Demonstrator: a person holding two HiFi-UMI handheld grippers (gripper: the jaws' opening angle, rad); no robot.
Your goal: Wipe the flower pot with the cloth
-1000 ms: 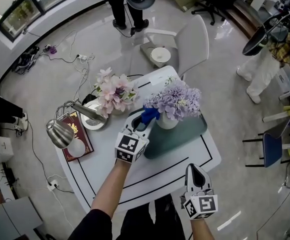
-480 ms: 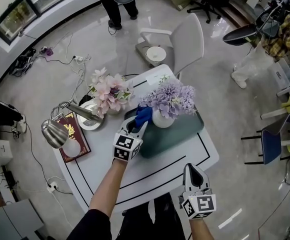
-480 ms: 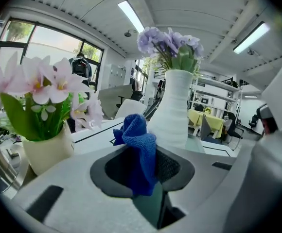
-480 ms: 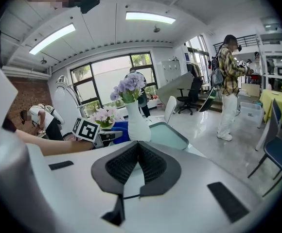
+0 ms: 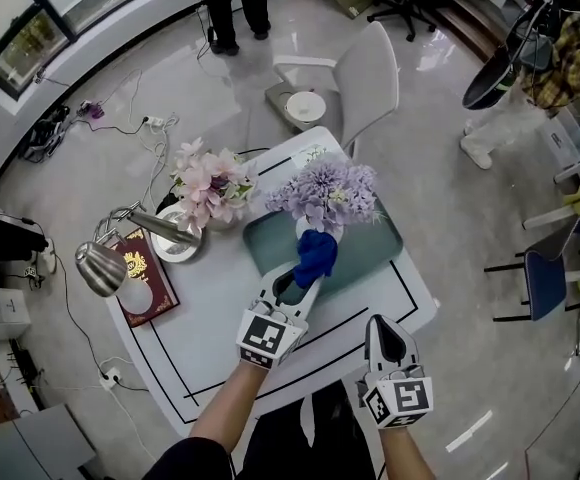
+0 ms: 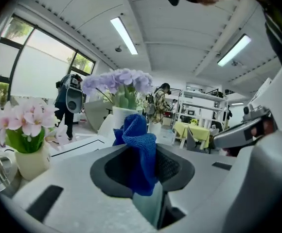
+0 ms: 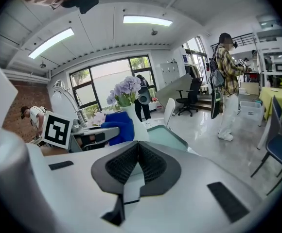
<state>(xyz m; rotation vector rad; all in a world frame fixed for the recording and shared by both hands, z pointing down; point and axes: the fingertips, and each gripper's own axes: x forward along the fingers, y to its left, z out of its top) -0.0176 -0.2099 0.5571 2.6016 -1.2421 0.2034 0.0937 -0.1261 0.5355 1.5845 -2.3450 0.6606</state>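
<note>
the left gripper [image 5: 306,273], pinching the bunched blue cloth [image 5: 316,252], has swung from the left flank of the flower pot [image 6: 117,118] round to its near side, so i judge the wipe is working around the wall, with the far side yet to do. the pot stands upright on the teal tray [image 5: 375,243], long axis vertical, while the cloth pokes out of the jaws toward it, seemingly touching. the right gripper [image 5: 384,334] waits well short of the pot, jaws pressed together on nothing.

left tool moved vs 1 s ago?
Yes. The left tool, shut on the cloth, has swung from the flower pot's left side, nearest the pink flowers, round to its near side.
</note>
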